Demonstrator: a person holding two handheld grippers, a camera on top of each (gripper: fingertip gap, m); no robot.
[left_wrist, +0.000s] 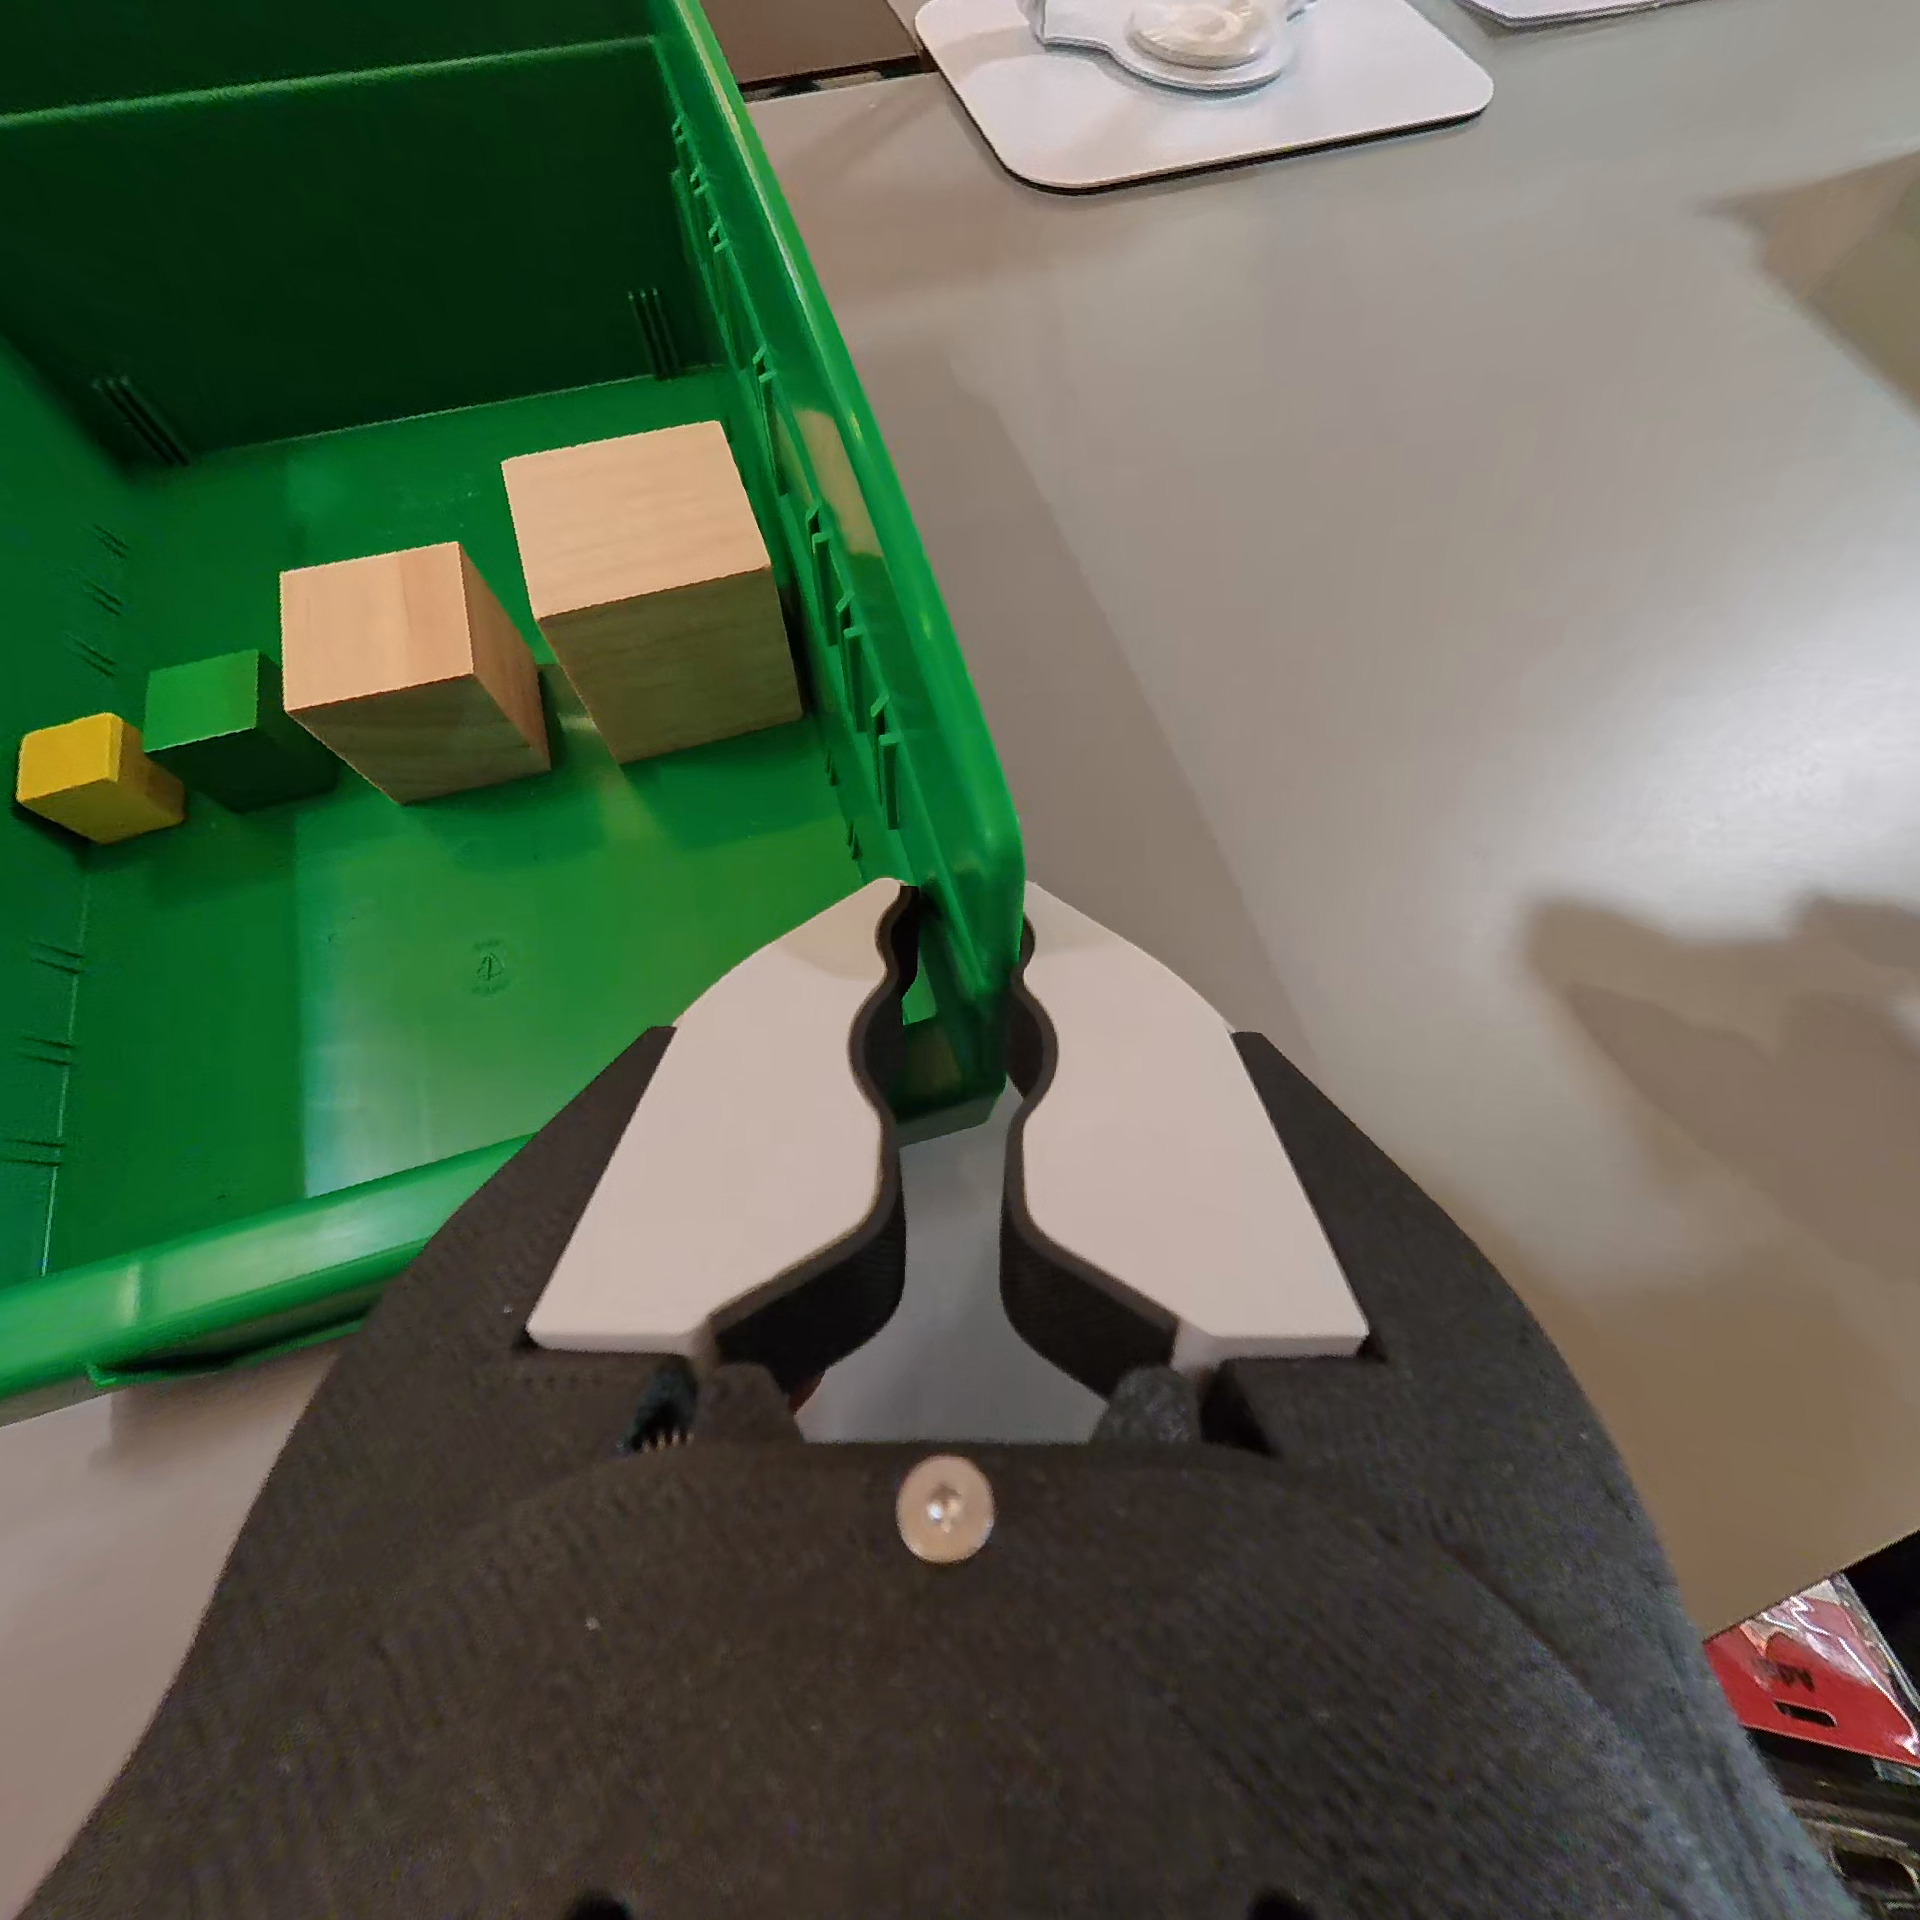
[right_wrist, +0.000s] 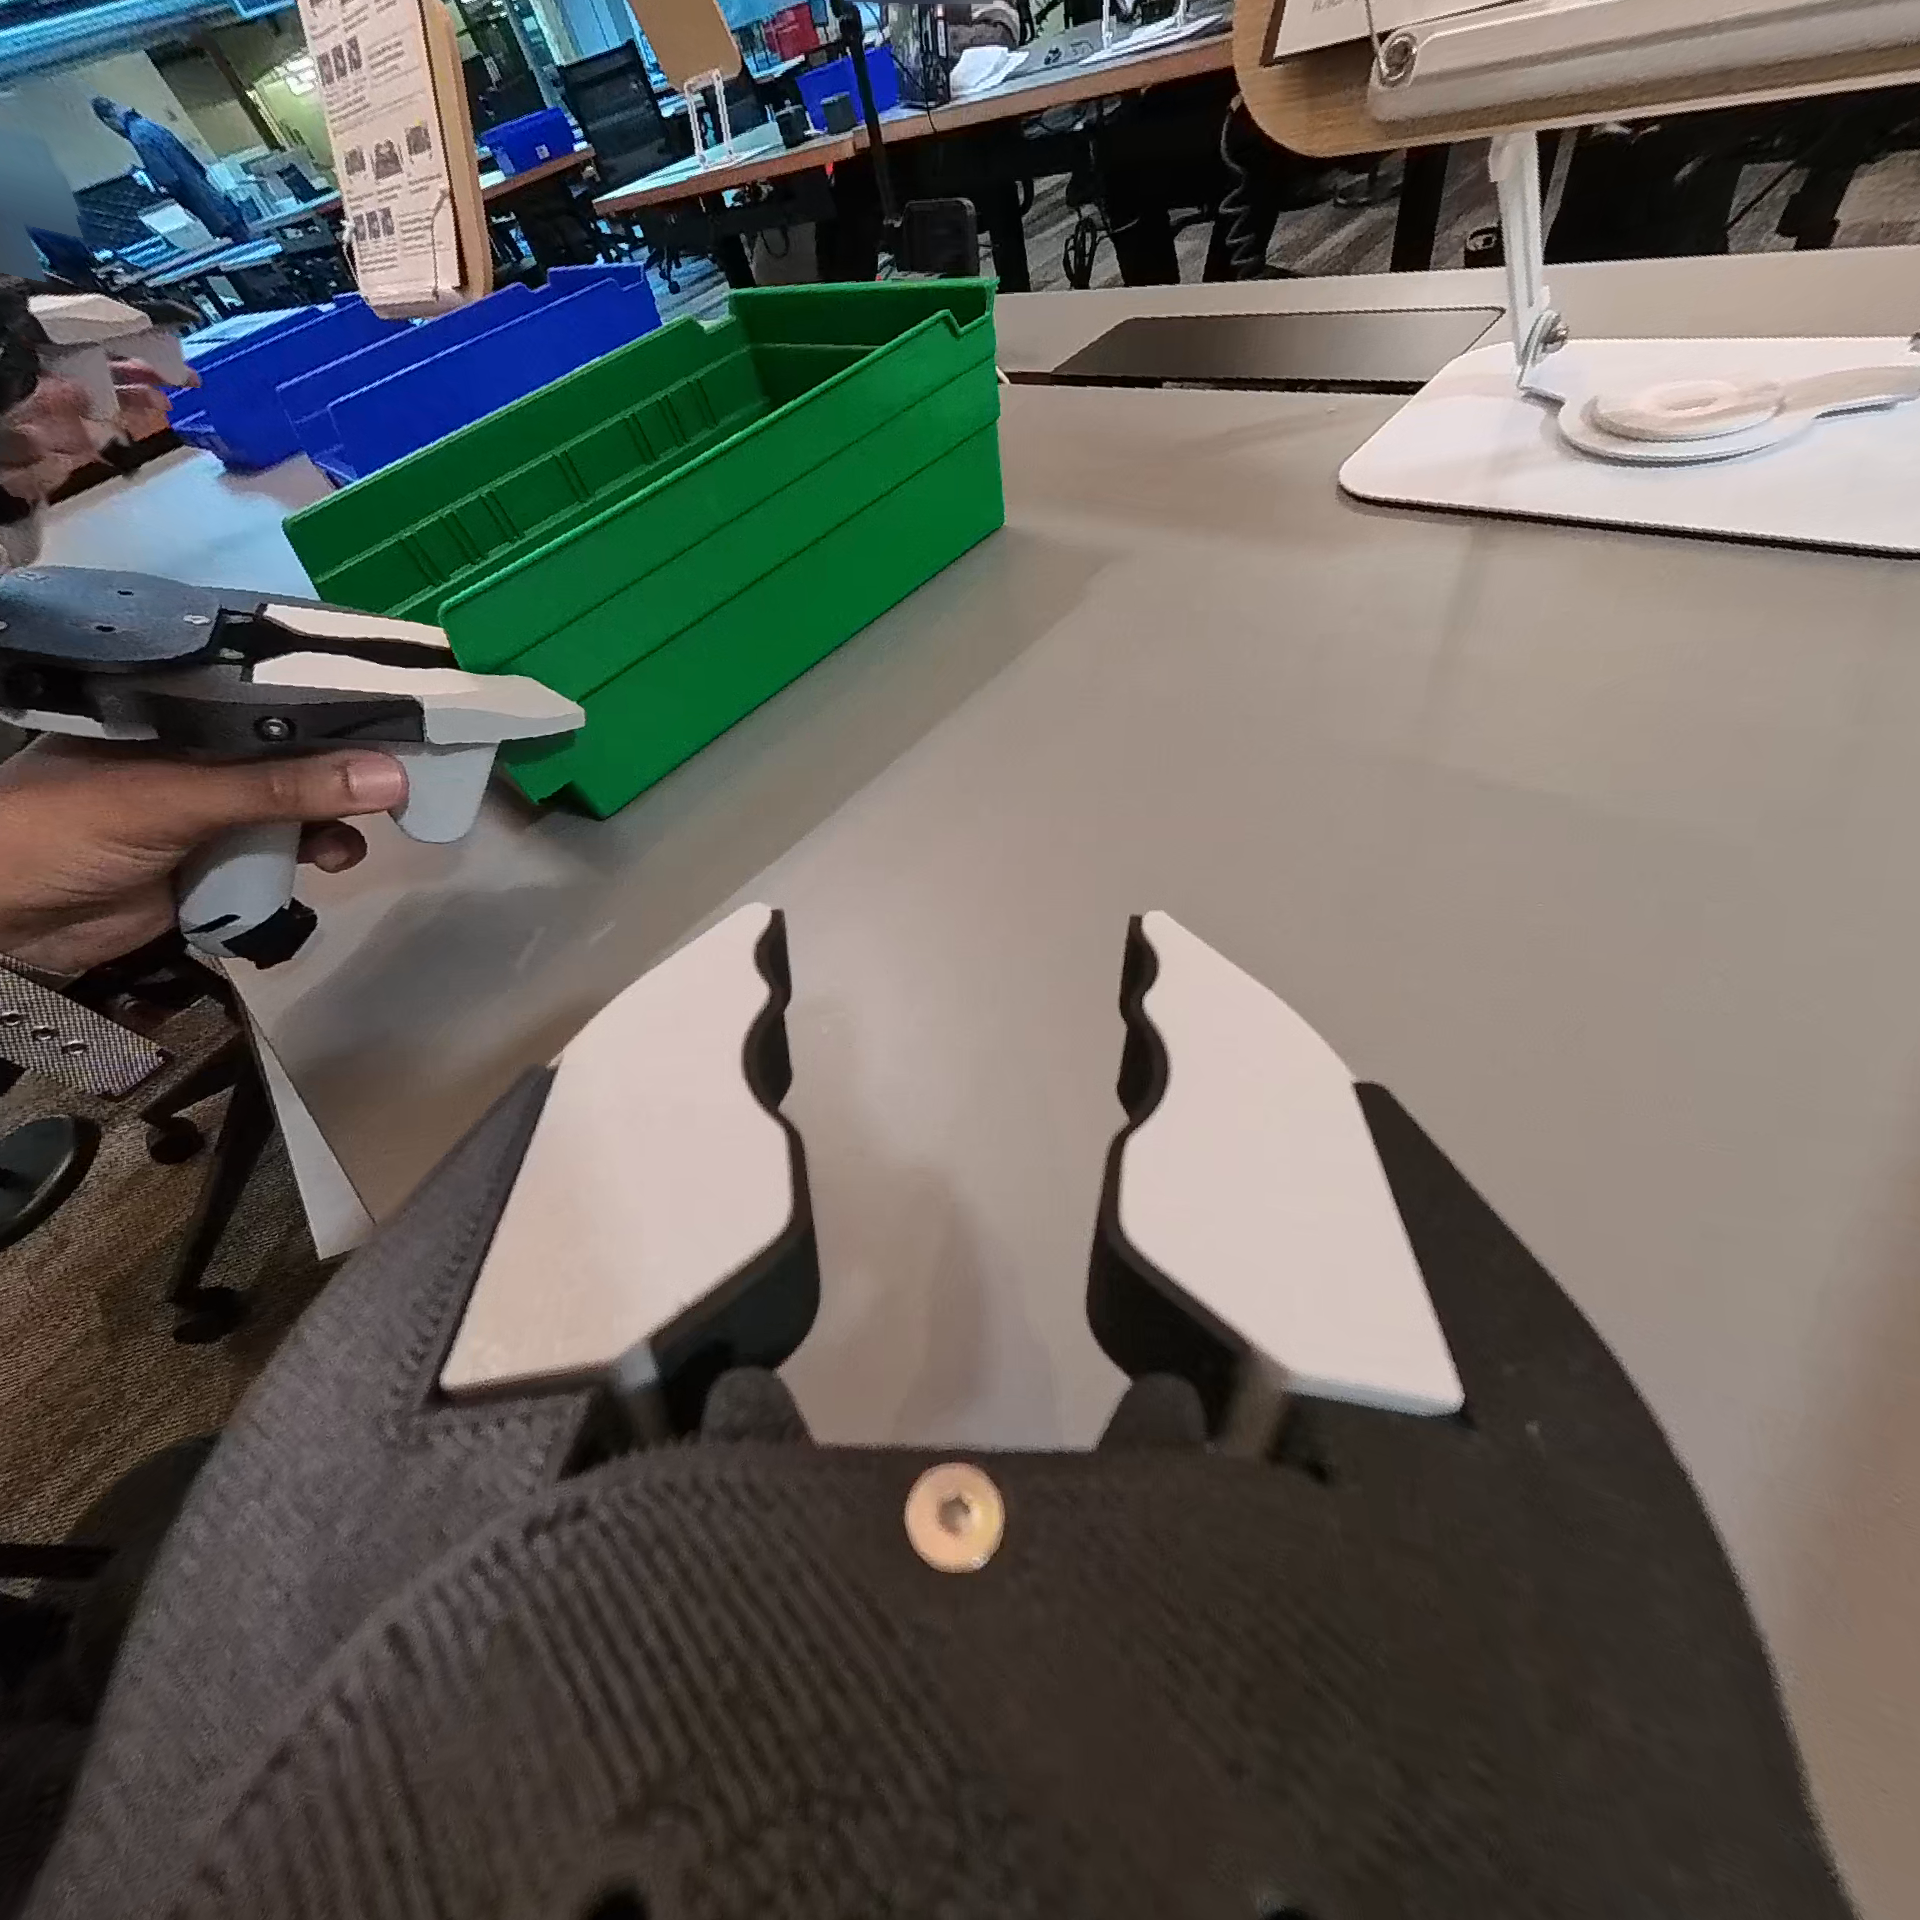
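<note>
A green plastic bin (left_wrist: 894, 644) stands on the grey table (left_wrist: 1403, 623). My left gripper (left_wrist: 961, 925) is shut on the near right corner of the bin's wall. Inside the bin stand two plain wooden blocks (left_wrist: 644, 582) (left_wrist: 400, 665), a small green block (left_wrist: 208, 707) and a small yellow block (left_wrist: 78, 764) in a row. In the right wrist view the bin (right_wrist: 727, 561) sits at the left, with the left gripper (right_wrist: 457, 675) at its near corner, held by a hand (right_wrist: 125, 831). My right gripper (right_wrist: 951, 925) is open and empty above bare table.
A white stand base (right_wrist: 1621, 488) sits on the table at the far right; it also shows in the left wrist view (left_wrist: 1205, 114). Blue bins (right_wrist: 416, 374) lie beyond the green bin. The table's edge (right_wrist: 301, 1091) runs along the left.
</note>
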